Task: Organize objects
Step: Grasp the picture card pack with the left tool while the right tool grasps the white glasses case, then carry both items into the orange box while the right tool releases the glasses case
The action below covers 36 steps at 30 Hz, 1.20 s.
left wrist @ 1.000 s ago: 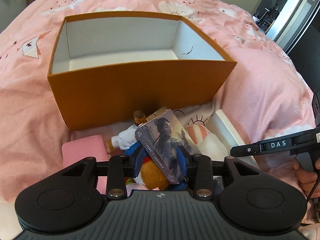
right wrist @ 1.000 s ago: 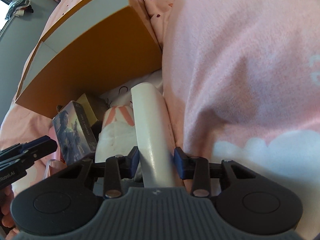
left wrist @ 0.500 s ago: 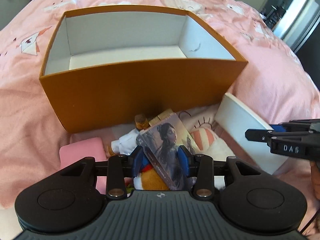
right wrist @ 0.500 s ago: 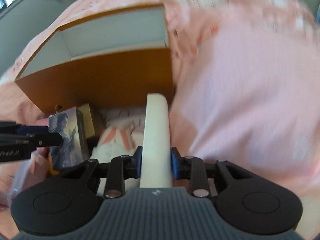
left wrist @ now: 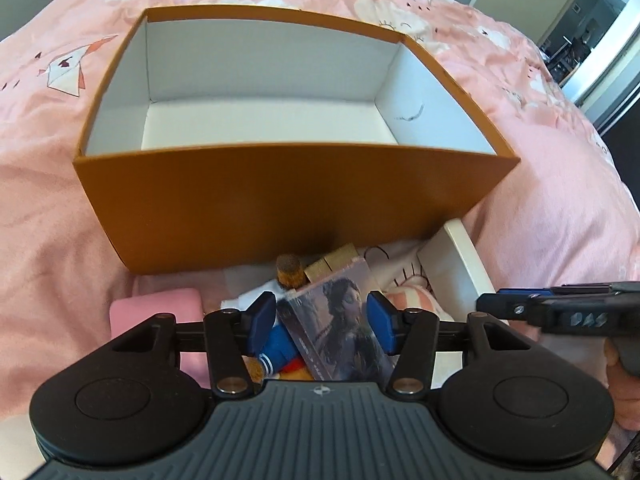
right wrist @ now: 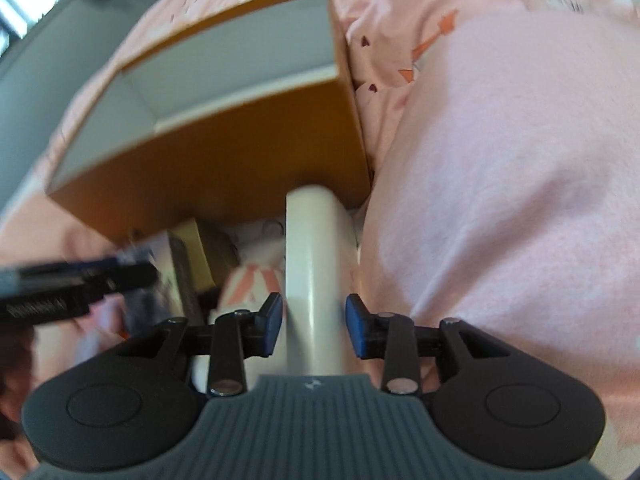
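Note:
An open orange box point(left wrist: 288, 204) with a white, empty inside sits on the pink bed; it also shows in the right wrist view point(right wrist: 224, 160). My left gripper point(left wrist: 322, 326) is shut on a small card box with a woman's picture point(left wrist: 338, 332), held just before the orange box's near wall. My right gripper point(right wrist: 314, 330) is shut on a flat white box point(right wrist: 316, 264), seen edge-on, near the orange box's right corner. The white box also shows in the left wrist view point(left wrist: 452, 268), with the right gripper's fingers point(left wrist: 516, 306) on it.
Below the left gripper lie a plush doll in white and blue point(left wrist: 276, 344), a pink pad point(left wrist: 156, 312), a tan block point(left wrist: 330, 266) and a white-and-orange plush point(left wrist: 408, 300). Pink bedding point(right wrist: 500, 200) bulges at right. A doorway point(left wrist: 576, 40) is at far right.
Both grippers have risen and moved toward the orange box with their loads. More of the box's inside shows in the left wrist view. The right wrist view is blurred from motion.

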Each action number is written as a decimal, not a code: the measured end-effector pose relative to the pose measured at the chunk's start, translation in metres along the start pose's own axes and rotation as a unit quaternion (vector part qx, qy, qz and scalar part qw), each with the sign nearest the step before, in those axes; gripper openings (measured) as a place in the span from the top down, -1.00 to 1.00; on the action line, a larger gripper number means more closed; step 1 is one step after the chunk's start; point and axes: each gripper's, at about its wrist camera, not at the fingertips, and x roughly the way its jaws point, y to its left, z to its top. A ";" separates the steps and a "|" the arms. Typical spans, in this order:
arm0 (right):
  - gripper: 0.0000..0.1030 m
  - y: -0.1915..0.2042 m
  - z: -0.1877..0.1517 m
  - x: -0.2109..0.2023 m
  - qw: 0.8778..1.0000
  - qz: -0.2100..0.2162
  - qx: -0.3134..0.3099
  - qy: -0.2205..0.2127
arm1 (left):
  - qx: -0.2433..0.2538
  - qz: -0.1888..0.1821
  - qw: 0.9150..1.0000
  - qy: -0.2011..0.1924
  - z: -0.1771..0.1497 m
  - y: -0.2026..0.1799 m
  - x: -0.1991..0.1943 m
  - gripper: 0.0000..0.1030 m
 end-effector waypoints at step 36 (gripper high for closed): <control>-0.32 0.033 0.017 0.026 0.999 0.031 0.015 -0.013 | -0.011 -0.072 0.996 -0.043 -0.012 0.000 -0.010 0.42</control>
